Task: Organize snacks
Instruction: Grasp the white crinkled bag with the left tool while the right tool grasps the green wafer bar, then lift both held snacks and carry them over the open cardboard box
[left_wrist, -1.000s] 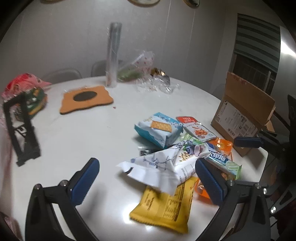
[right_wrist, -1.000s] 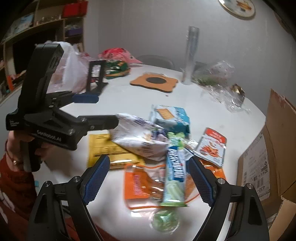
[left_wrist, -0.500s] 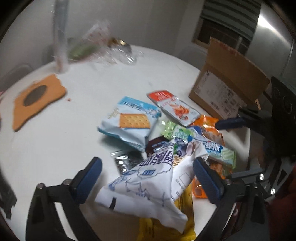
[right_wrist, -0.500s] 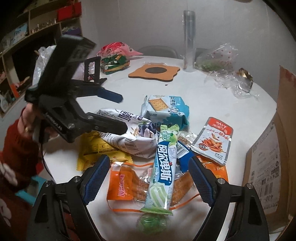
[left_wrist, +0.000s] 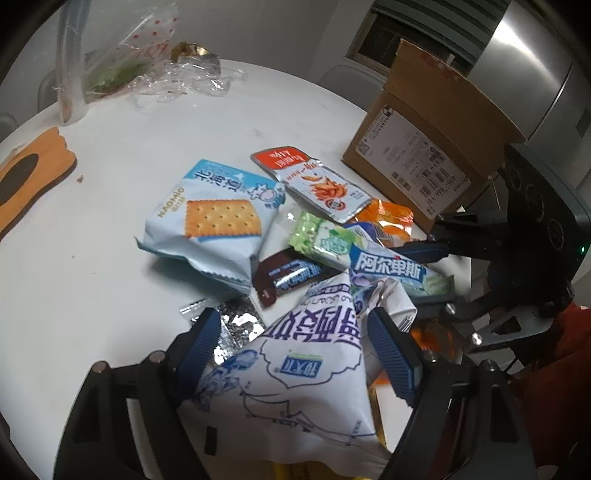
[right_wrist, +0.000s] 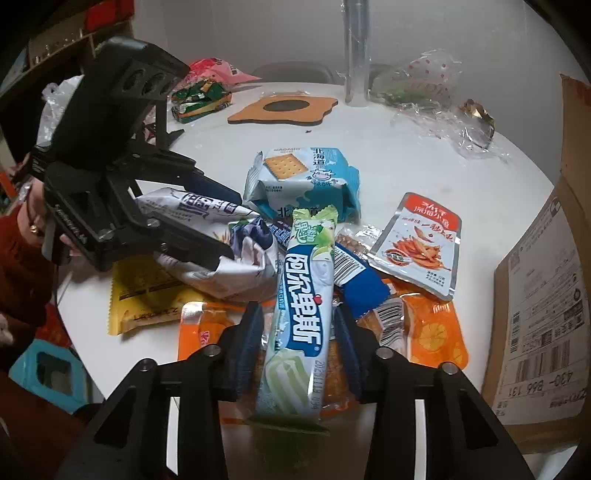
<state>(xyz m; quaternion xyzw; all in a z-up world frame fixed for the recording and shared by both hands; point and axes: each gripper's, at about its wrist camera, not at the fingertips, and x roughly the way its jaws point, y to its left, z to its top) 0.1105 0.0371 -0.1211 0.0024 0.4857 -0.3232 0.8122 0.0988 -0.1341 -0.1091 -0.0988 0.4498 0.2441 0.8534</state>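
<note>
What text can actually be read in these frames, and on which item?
"NAOMIO": blue cracker pack.
"阿尔卑斯": green-and-blue candy stick, between the right gripper fingers.
"430- B66 131", upside down: cardboard box label.
White-and-purple bag, in the left gripper: print unclear.
Red-topped pouch: too small.

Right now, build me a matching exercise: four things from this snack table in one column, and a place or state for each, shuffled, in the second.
Column one:
1. white and purple bag
2. green and blue candy tube
3. cracker pack
4. cardboard box

Column two:
A. lying on the white table, beyond both grippers
B. between the left gripper fingers
C. standing at the table's edge on the right gripper's side
D. between the right gripper fingers

Pairs: 1-B, 2-D, 3-A, 4-C
</note>
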